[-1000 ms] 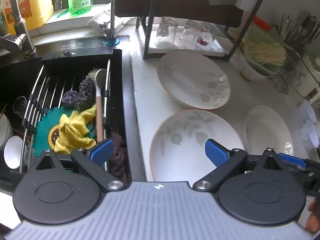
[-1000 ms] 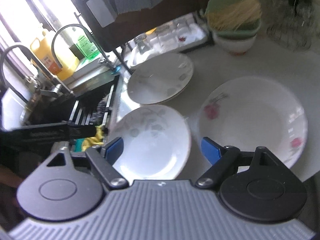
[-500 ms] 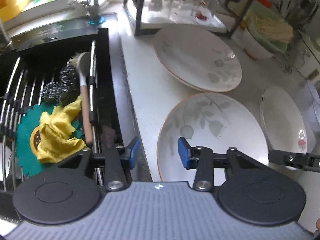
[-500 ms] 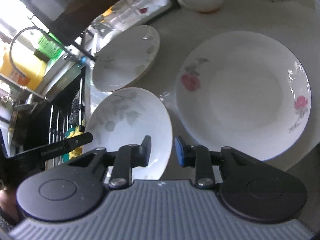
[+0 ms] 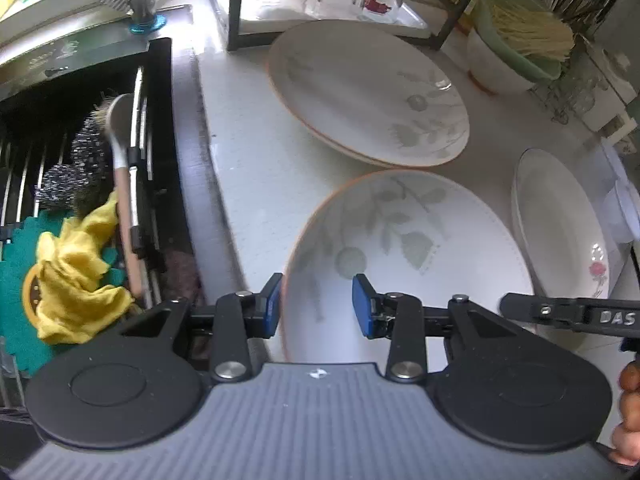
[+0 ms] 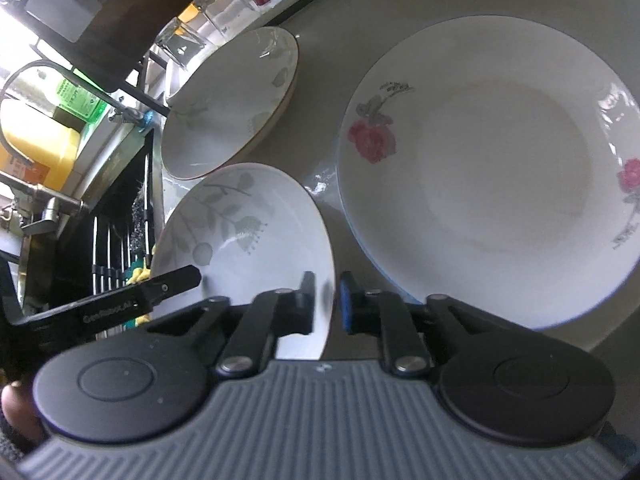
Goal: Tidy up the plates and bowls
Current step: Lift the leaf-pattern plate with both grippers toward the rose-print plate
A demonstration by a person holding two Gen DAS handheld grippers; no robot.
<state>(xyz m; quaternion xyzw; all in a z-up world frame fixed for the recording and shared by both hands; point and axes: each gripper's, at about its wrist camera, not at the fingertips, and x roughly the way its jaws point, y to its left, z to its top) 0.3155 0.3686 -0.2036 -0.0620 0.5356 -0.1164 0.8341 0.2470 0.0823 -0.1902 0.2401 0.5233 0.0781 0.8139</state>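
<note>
Both sets of tongs straddle the rim of the leaf-pattern plate (image 5: 404, 240) on the worktop (image 5: 248, 152): left tongs (image 5: 318, 304) apart across its near-left edge, right tongs (image 6: 327, 304) nearly together around its right edge, contact unclear. Close both evenly before lifting, keeping level. Beyond it sits the matching stack (image 5: 368, 92); right of it, the rose plate (image 6: 488, 168).

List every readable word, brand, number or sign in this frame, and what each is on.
"DAS": on the right gripper's black finger, cut off at the picture's edge.
Left gripper's finger lettering: too blurred to read.
Green bottle label: too small.
Yellow jug label: unreadable.
Plates: floral patterns only, no text.
</note>
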